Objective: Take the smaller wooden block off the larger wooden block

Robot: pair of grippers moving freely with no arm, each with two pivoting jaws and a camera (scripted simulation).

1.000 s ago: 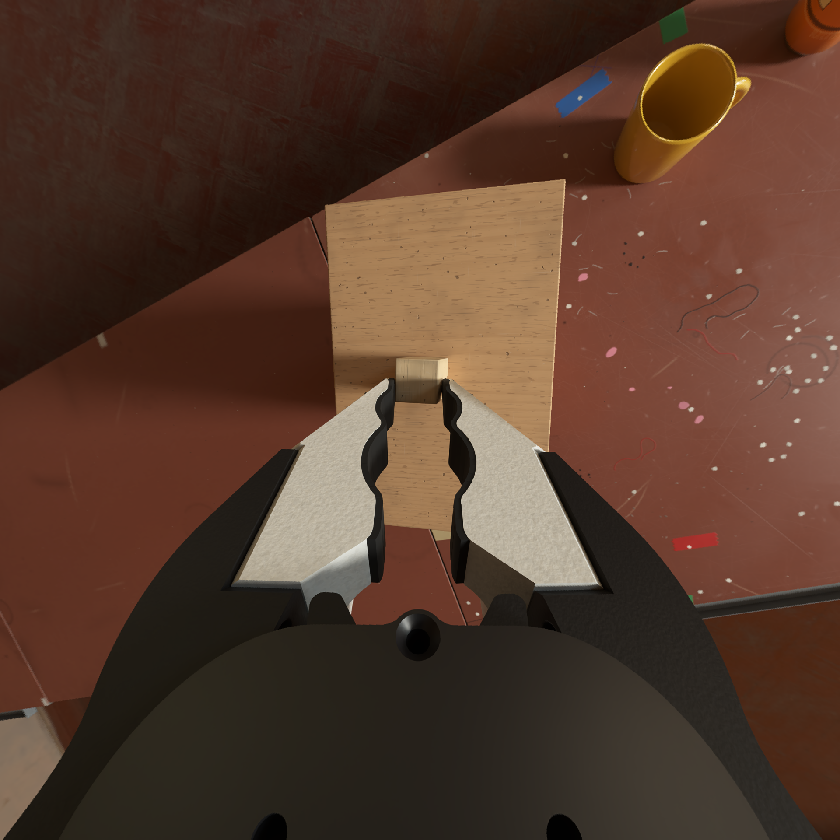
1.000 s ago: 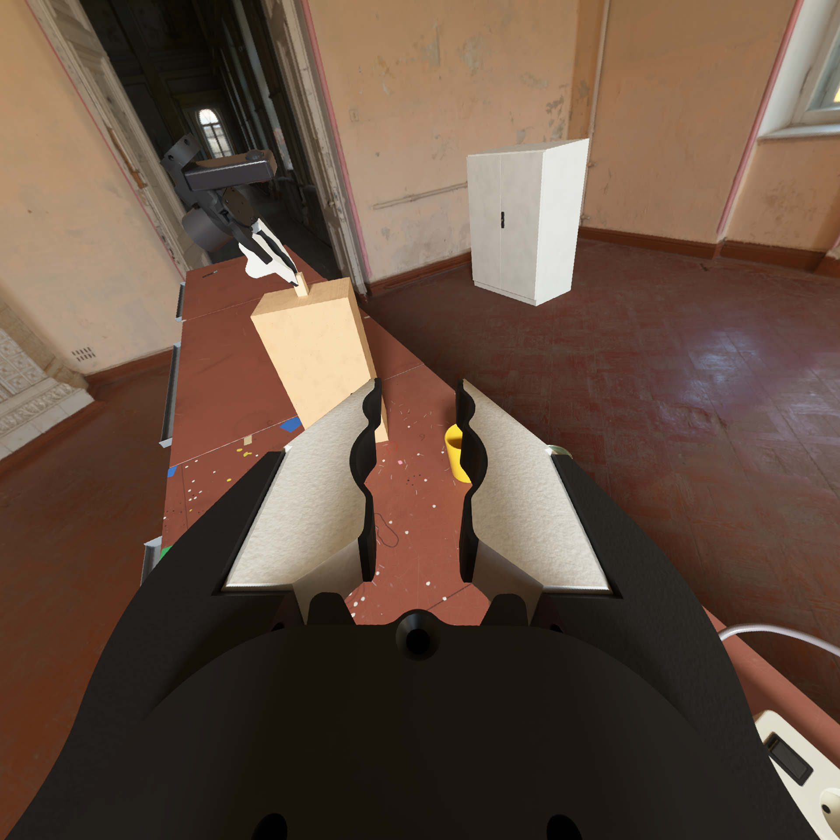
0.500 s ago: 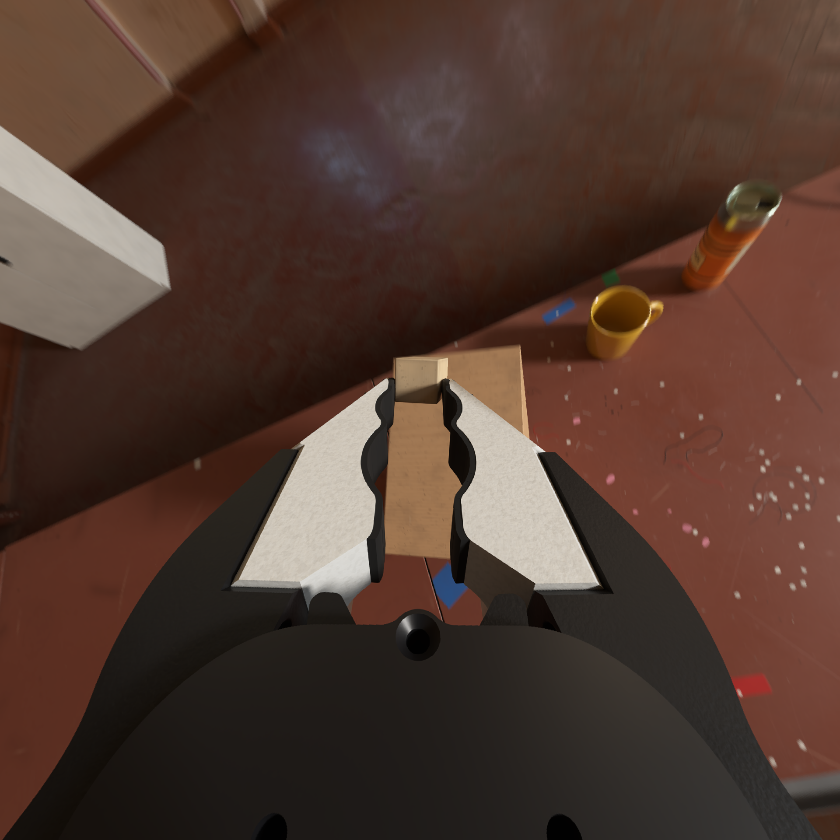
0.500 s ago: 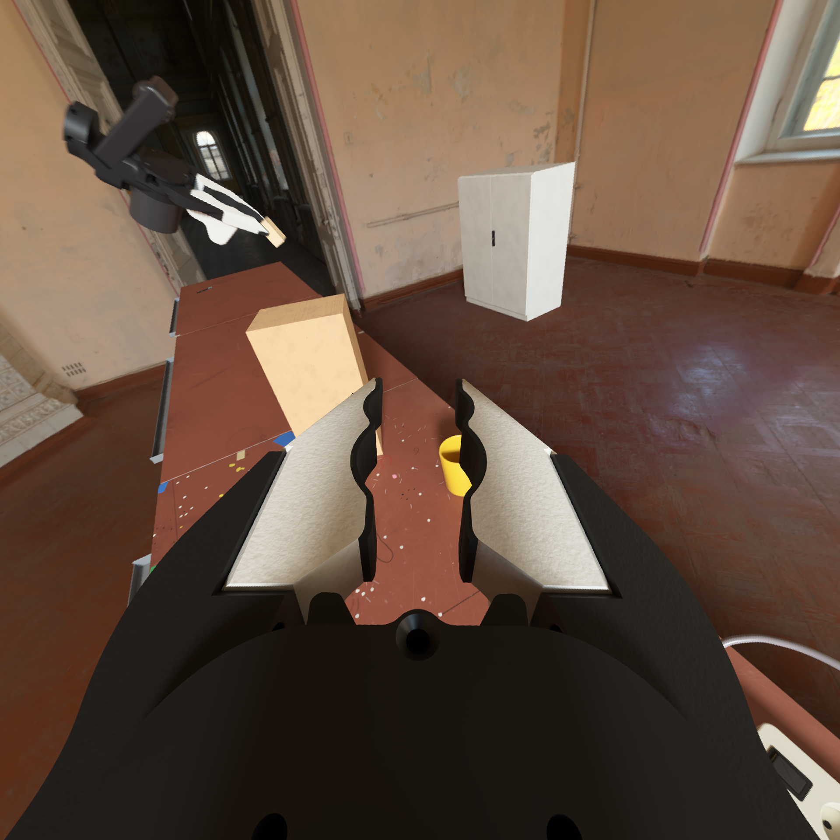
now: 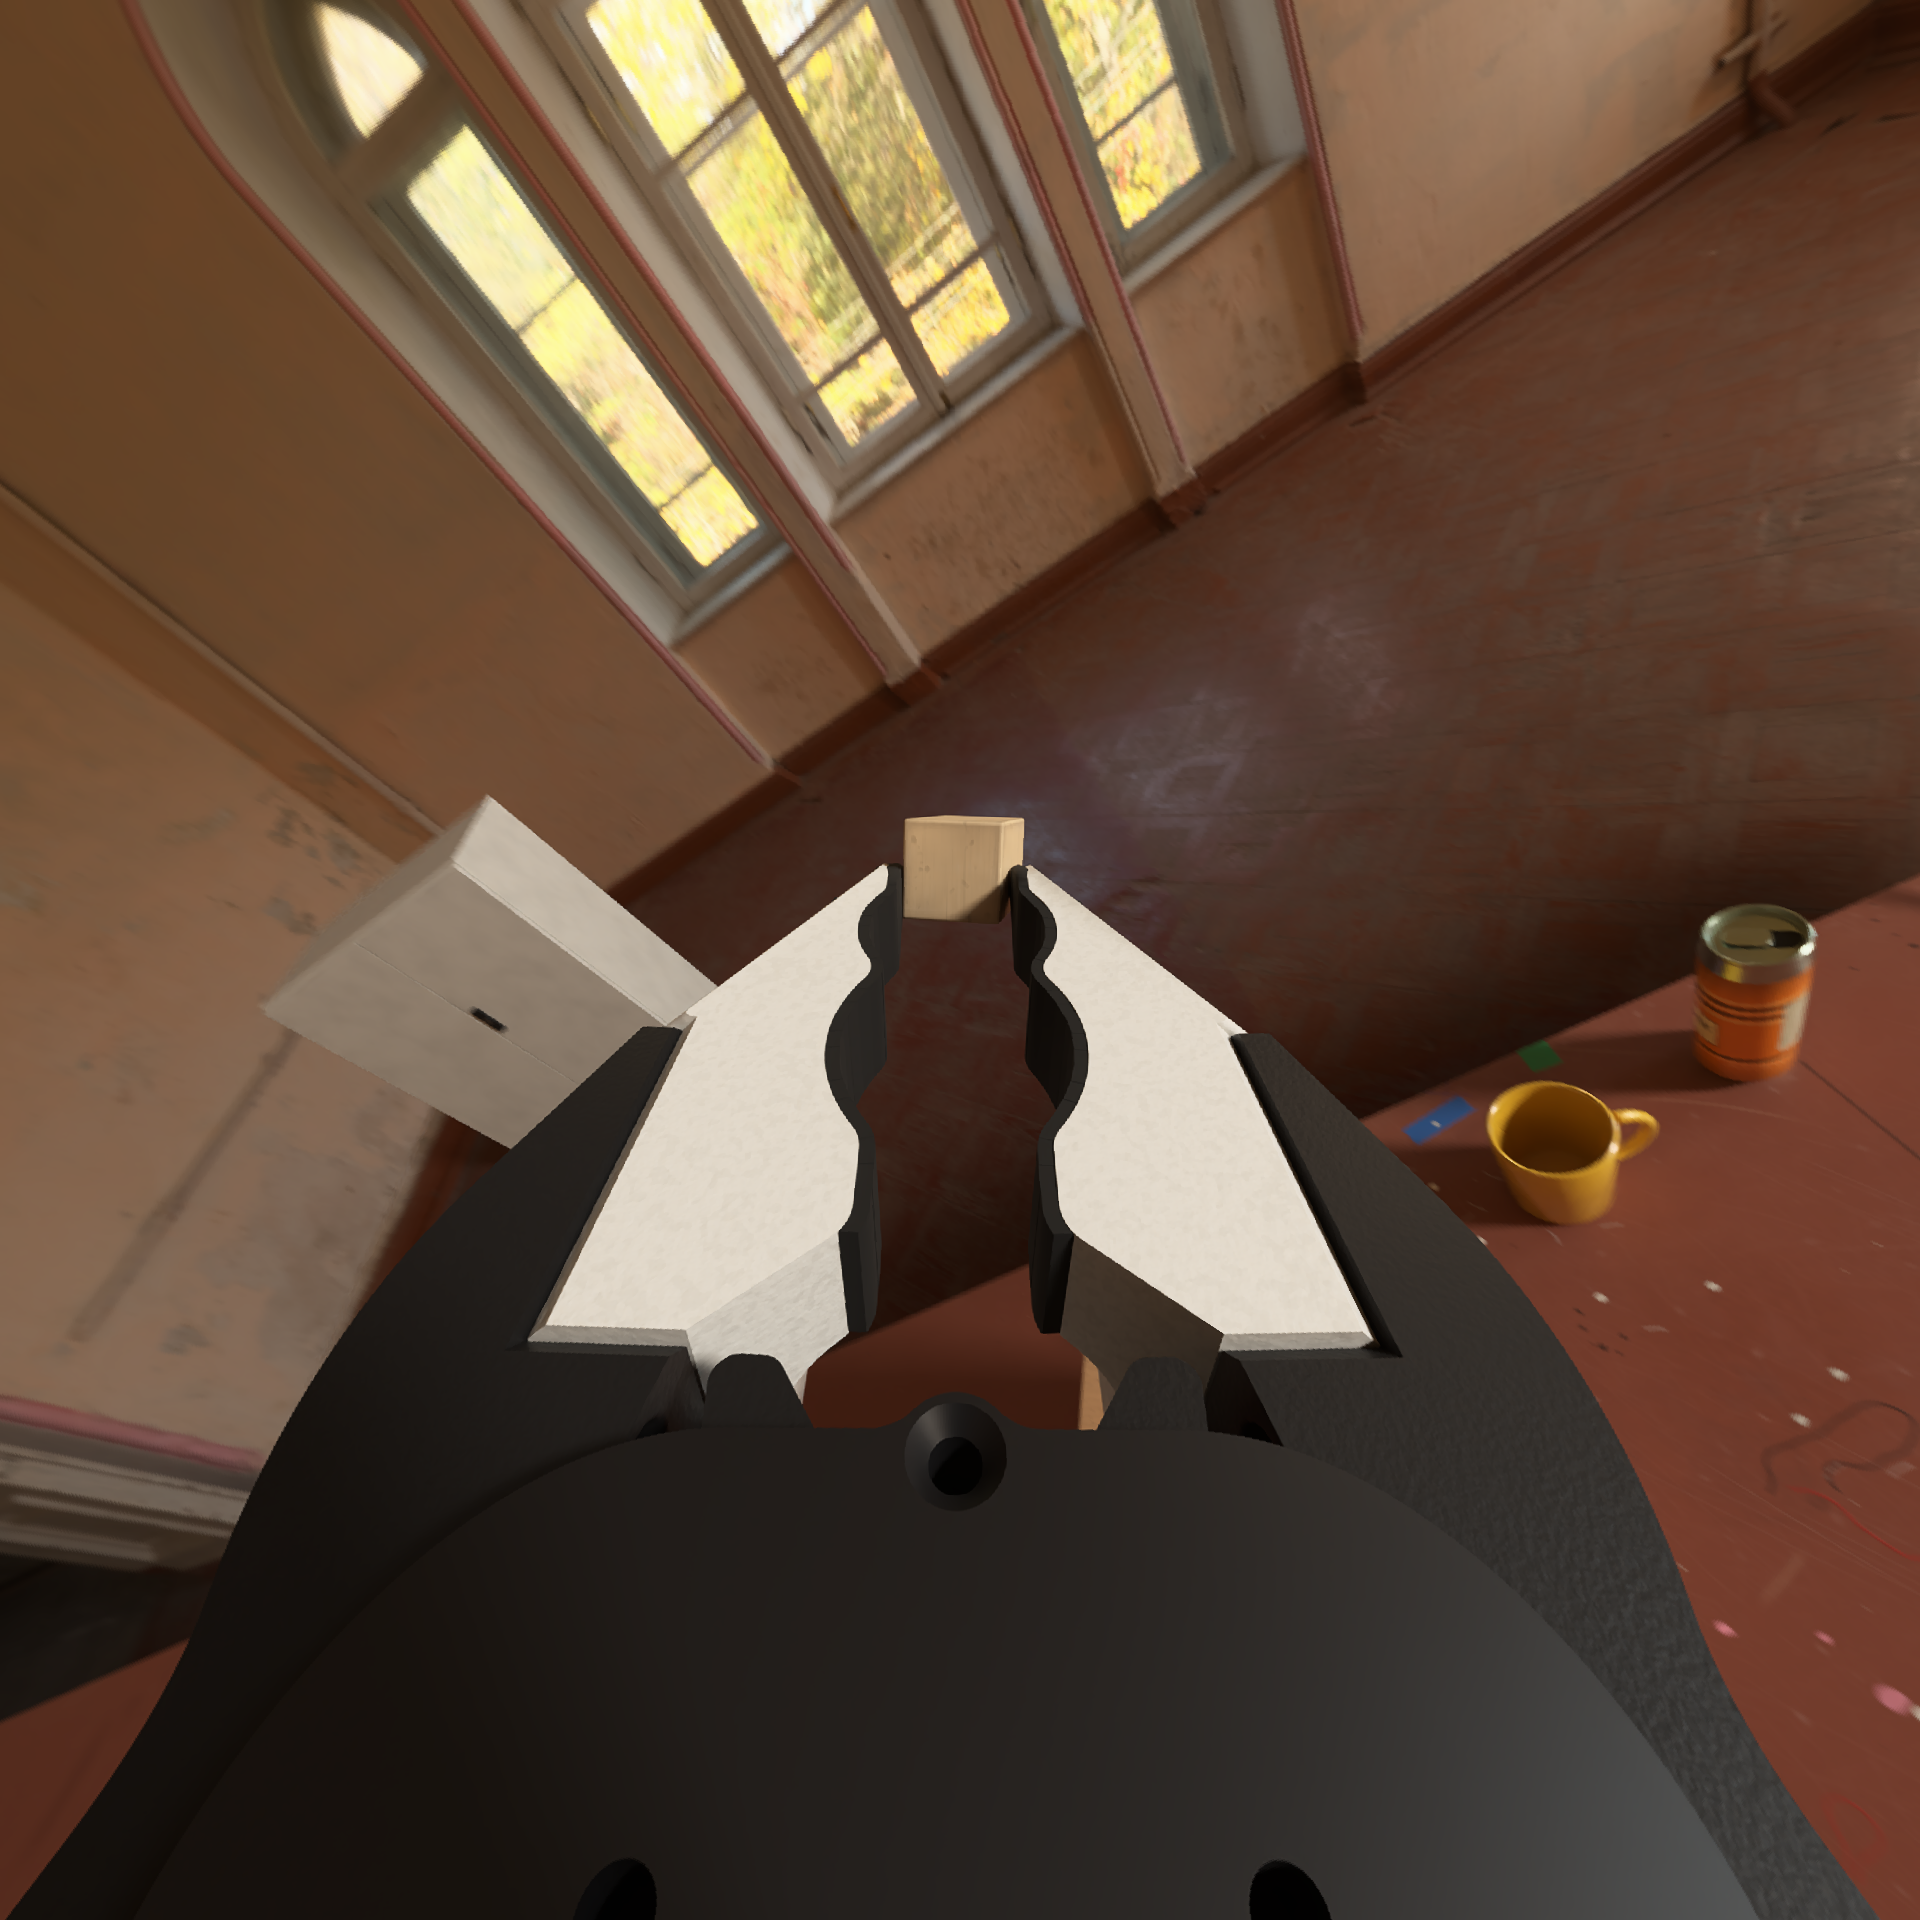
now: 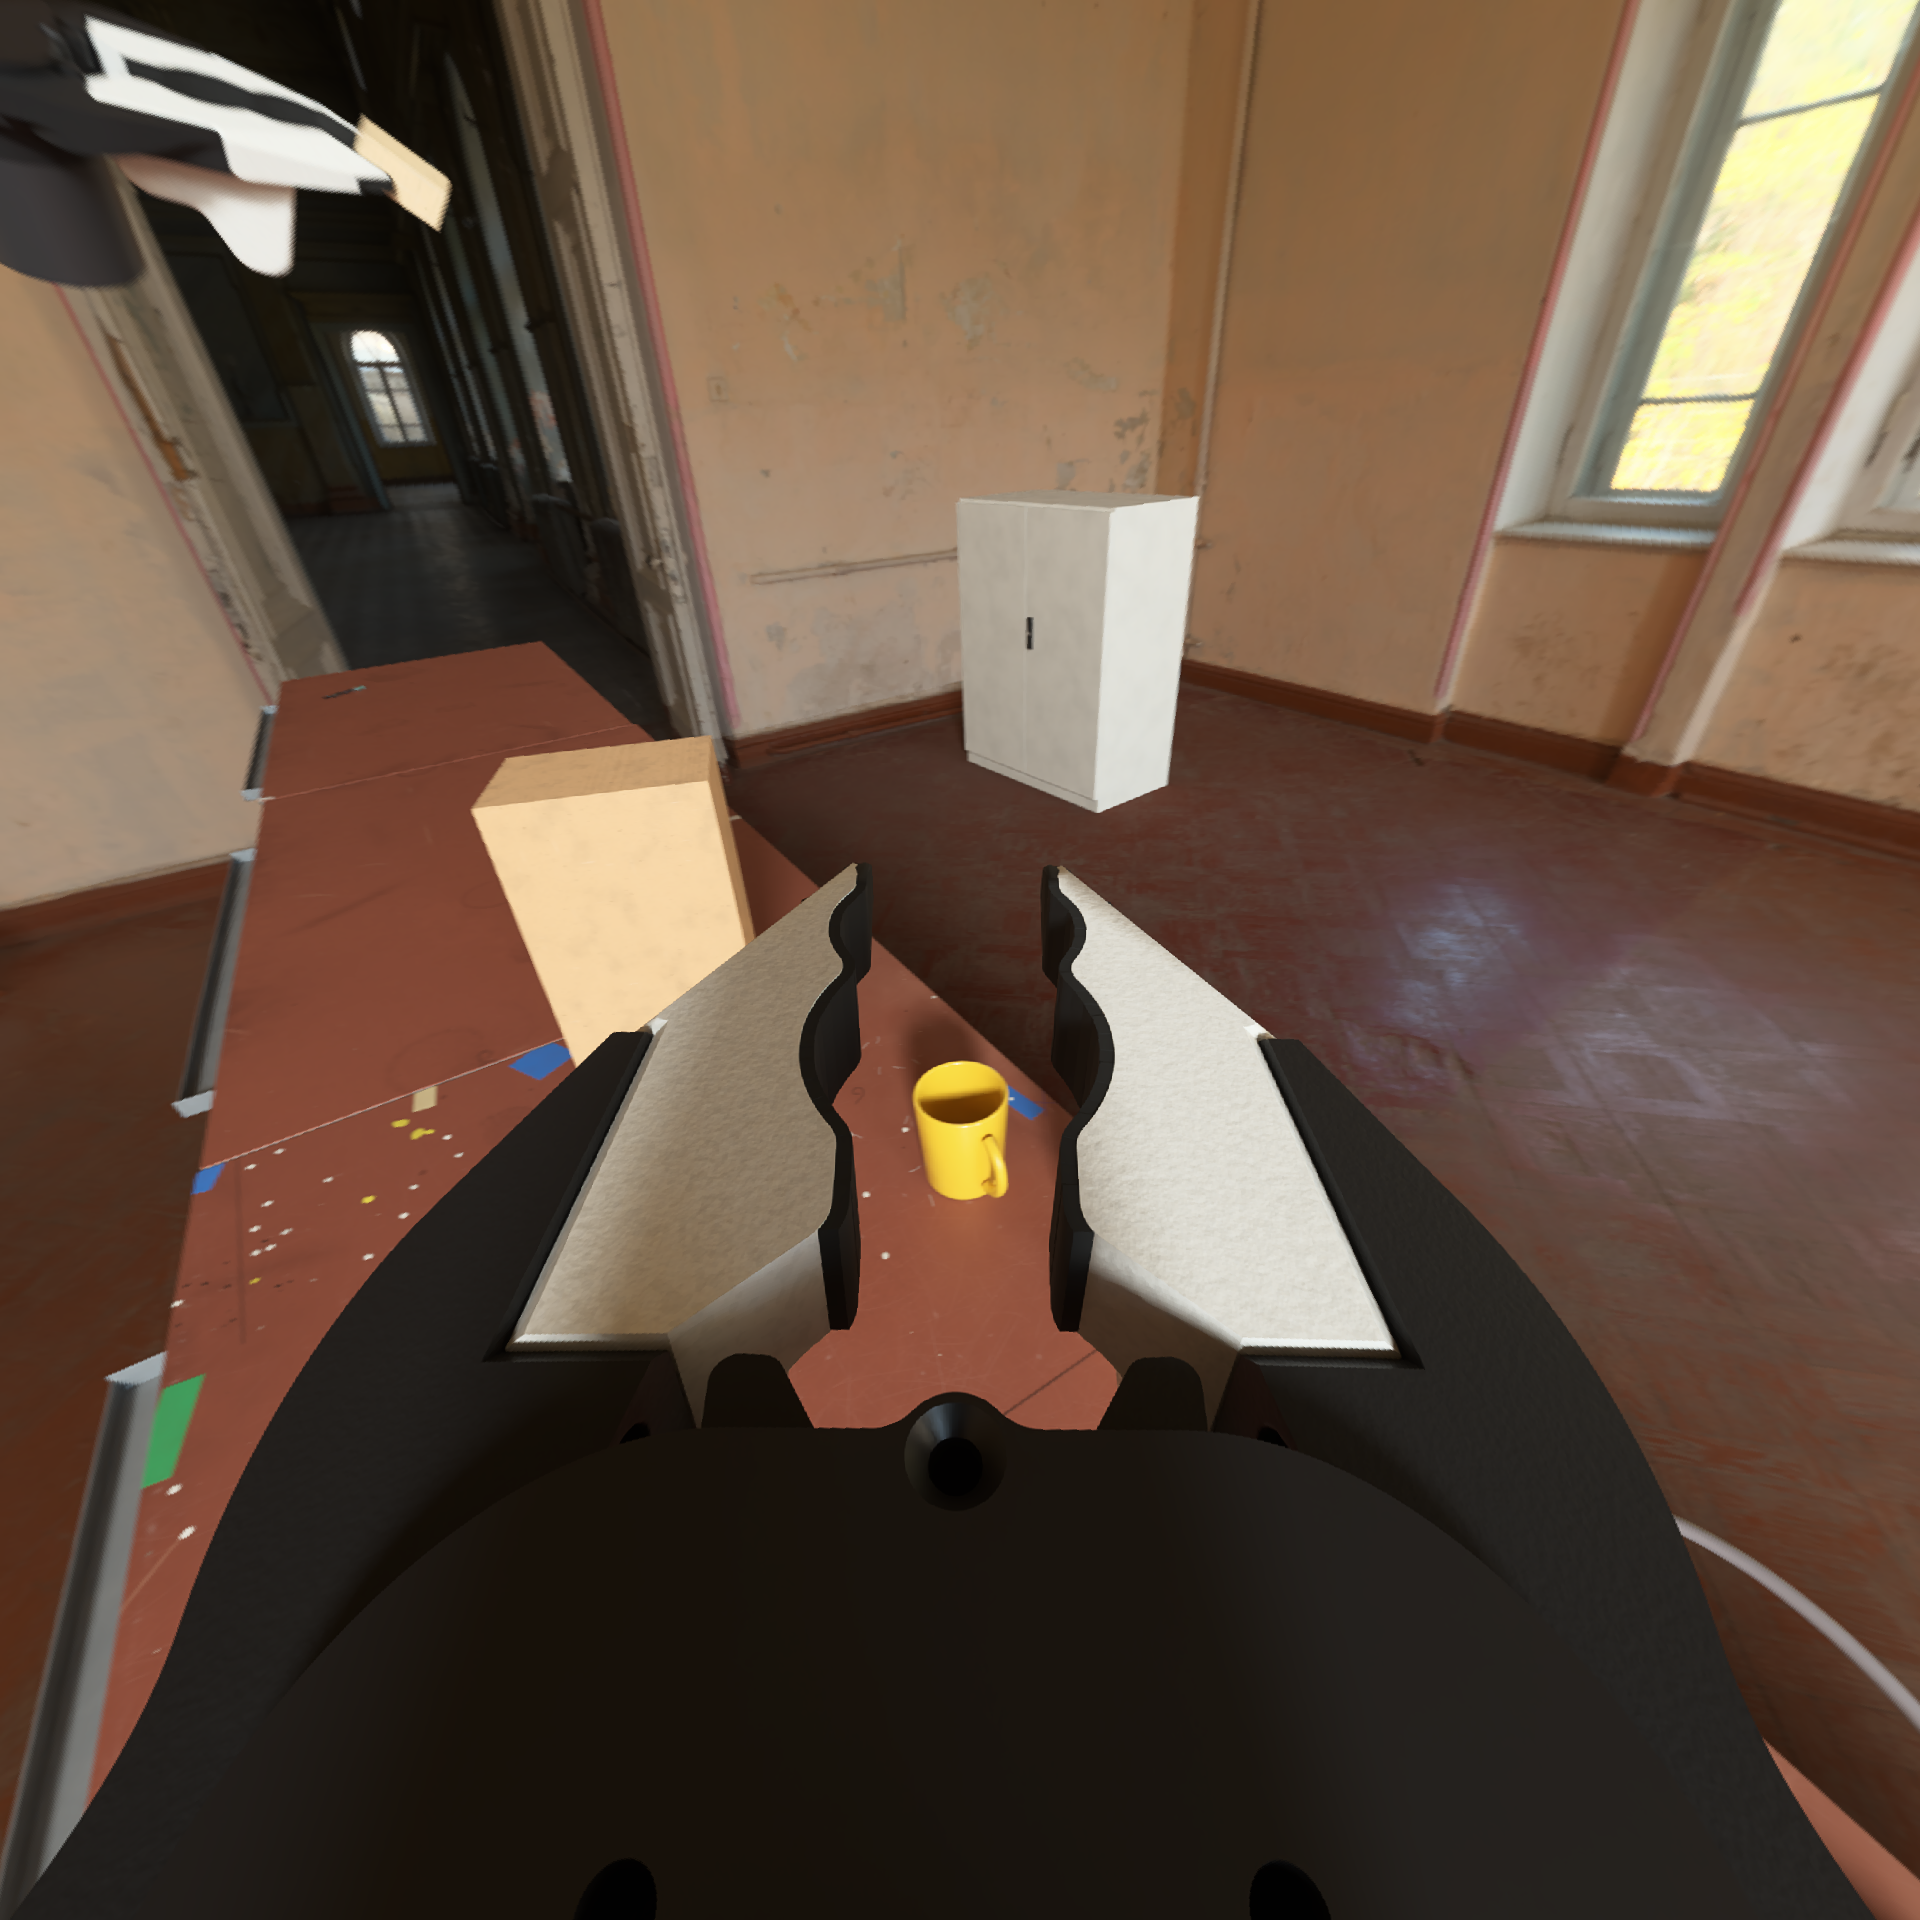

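Left gripper (image 5: 958,883) holds smaller wooden block (image 5: 961,868) aloft.

The smaller wooden block (image 5: 962,869) is pale tan with faint grain; the larger wooden block (image 6: 623,894) is a light, creamy beige, darker on top. At three o'clock sits a mustard-yellow mug (image 5: 1562,1149) and an orange can (image 5: 1754,992) with dark bands and a silver lid. The table (image 6: 395,935) is rust-red, flecked white, pink and yellow, with blue and green tape patches. The cabinet (image 6: 1075,644) is off-white.
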